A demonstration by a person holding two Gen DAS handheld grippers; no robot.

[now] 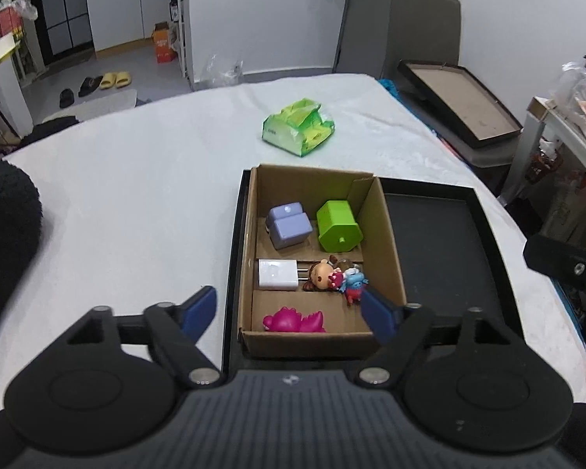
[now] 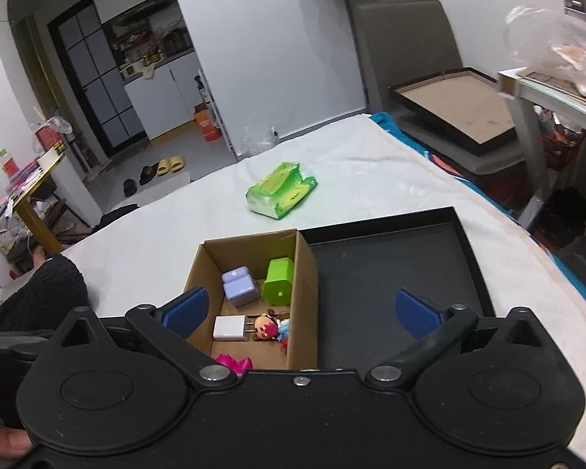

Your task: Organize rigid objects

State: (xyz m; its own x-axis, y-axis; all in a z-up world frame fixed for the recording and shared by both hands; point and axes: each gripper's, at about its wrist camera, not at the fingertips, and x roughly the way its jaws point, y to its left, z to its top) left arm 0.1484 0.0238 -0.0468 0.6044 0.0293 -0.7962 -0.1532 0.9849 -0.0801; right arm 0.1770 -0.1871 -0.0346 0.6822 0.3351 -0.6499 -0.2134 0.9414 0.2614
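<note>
A cardboard box (image 1: pixel 386 230) sits in the left half of a black tray (image 1: pixel 433 234) on the white table. Inside lie a lilac cube (image 1: pixel 289 226), a green block (image 1: pixel 338 226), a white charger plug (image 1: pixel 278 274), a small doll figure (image 1: pixel 326 273) with a blue-red figure (image 1: pixel 354 284), and a pink dinosaur toy (image 1: pixel 295 320). My left gripper (image 1: pixel 291 310) is open and empty above the box's near end. My right gripper (image 2: pixel 301 312) is open and empty, above the box (image 2: pixel 306 273) and tray (image 2: pixel 390 269).
A green tissue pack (image 1: pixel 299 125) lies on the table beyond the box; it also shows in the right wrist view (image 2: pixel 279 189). A chair with a box lid (image 1: pixel 461 97) stands at the right. A dark sleeve (image 1: pixel 4 226) is at the left.
</note>
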